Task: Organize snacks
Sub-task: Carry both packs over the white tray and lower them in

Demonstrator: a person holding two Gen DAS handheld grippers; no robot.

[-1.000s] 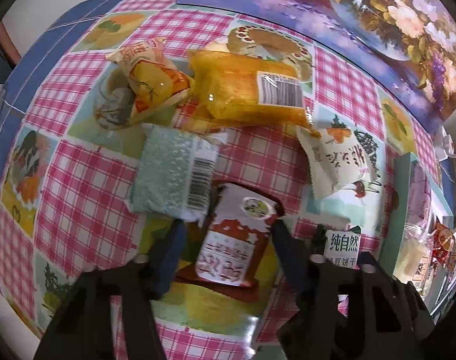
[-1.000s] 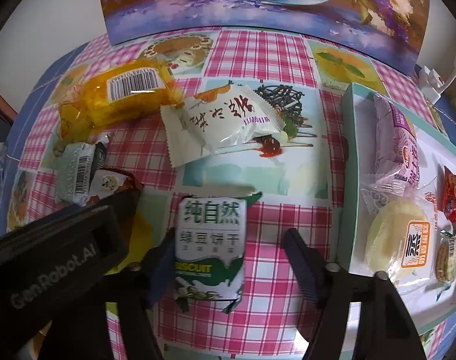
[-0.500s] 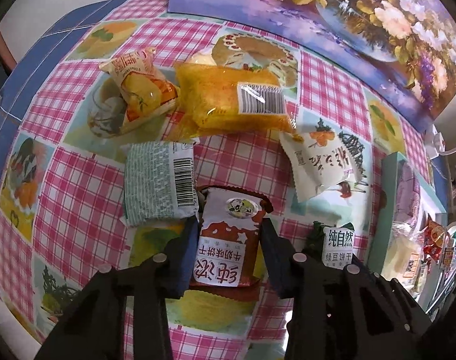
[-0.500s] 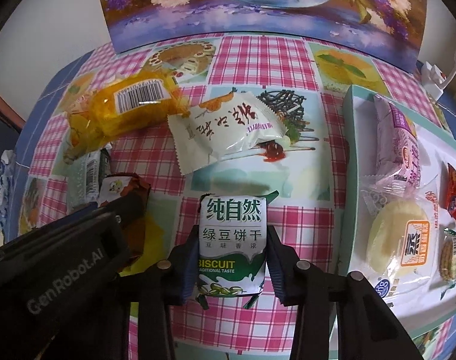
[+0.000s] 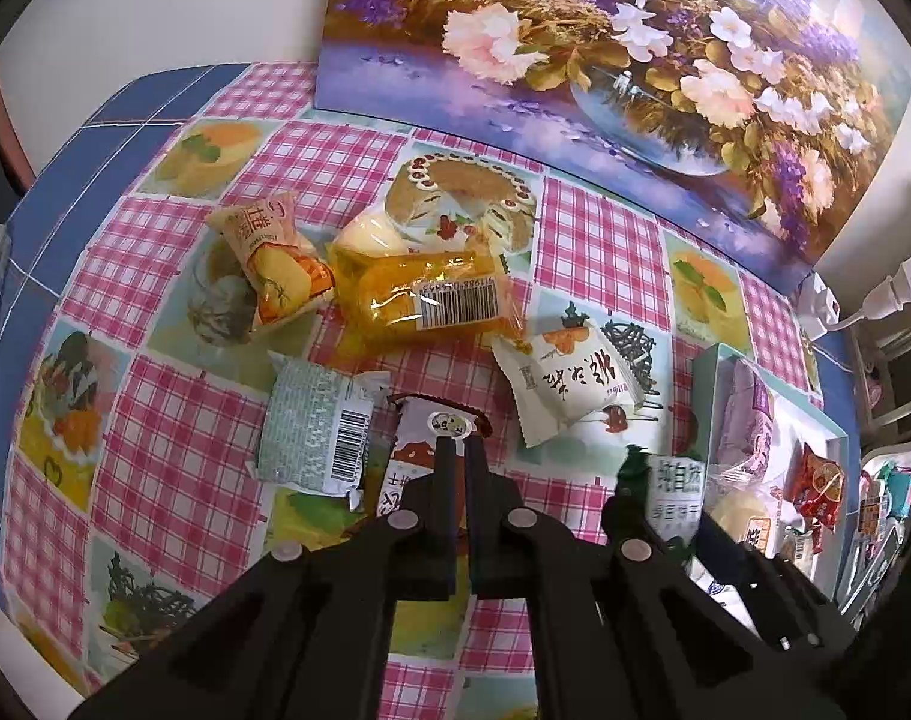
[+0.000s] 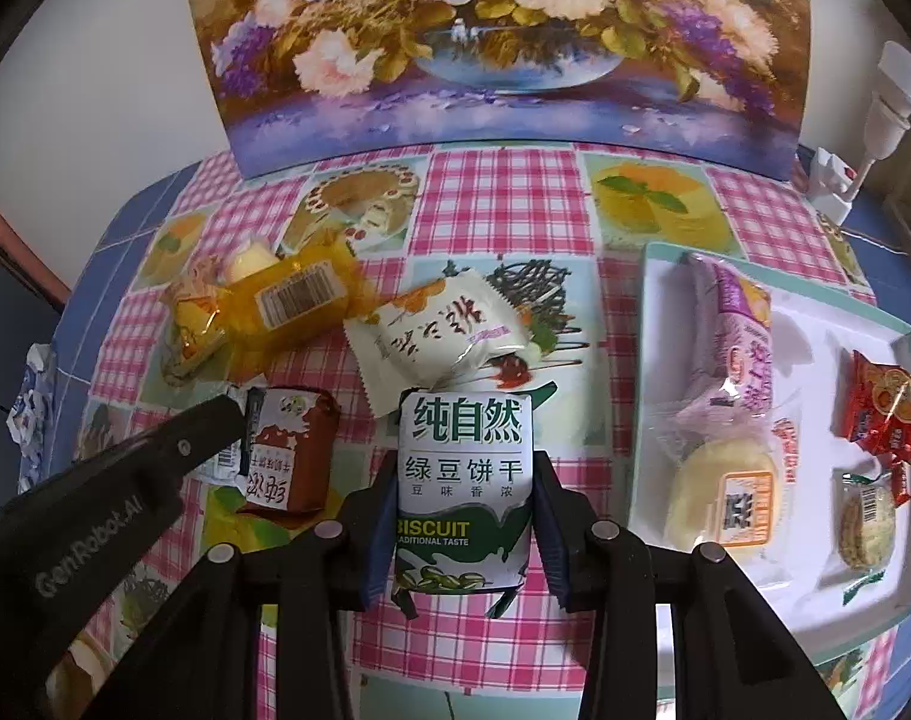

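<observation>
the right gripper (image 6: 464,510) is clamped on the green-and-white biscuit pack (image 6: 463,480), its jaws having just closed, while the left gripper (image 5: 460,474), fingers just pressed together, seems to pinch the brown snack pack (image 5: 416,456) by a thin edge, a hold that looks slippery, so lift slowly. carry both toward three o'clock into the white tray (image 6: 827,612). it holds, largest first, a purple-wrapped bread (image 6: 737,348), a round pastry (image 6: 725,486), red packets (image 6: 881,408) and a small cookie (image 6: 863,528).

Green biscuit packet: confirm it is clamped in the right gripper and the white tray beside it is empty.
The white tray is not empty: the right wrist view shows it holding several wrapped snacks. The green biscuit packet is indeed clamped in the right gripper.
</observation>
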